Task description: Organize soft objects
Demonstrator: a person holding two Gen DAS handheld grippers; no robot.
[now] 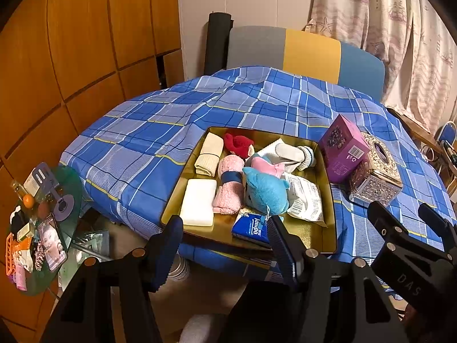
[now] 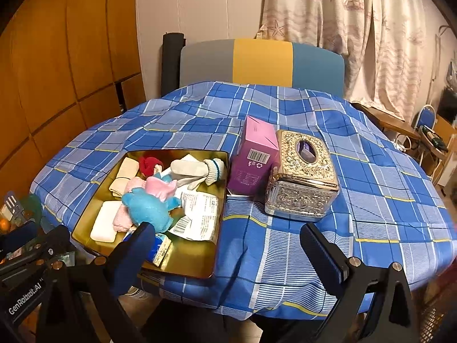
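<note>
Already the gold tray [image 1: 328, 194] sits near the front edge of the plaid-covered surface [image 1: 137, 148], its near rim seeming to reach the edge, and it is crowded: a blue plush toy [image 1: 264, 190] heaped over a pink rolled towel [image 1: 228, 188], a cream folded cloth [image 1: 210, 154], a white pad [image 1: 198, 205], a red item [image 1: 237, 143], a grey-and-white sock [image 2: 197, 168], a crinkled white packet [image 1: 305, 200] and a blue tissue pack [image 1: 251, 228] at the near side. To the right stand a purple box [image 2: 254, 165] and an ornate silver tissue box [image 2: 302, 177], touching or nearly so.

Both tools are spread and hold nothing: the left tool [image 1: 225, 228] hovers over the tray's near rim, the right tool [image 2: 225, 240] over the tray's near right corner and the cloth beside it.

Likely trouble: a downward nudge on that near rim could tip the tray off the edge. Reaching into the heap, a finger may snag the plush and drag its neighbours out. The loose, wrinkled cloth could bunch and slide the boxes. The two tools, close together, might also collide.
</note>
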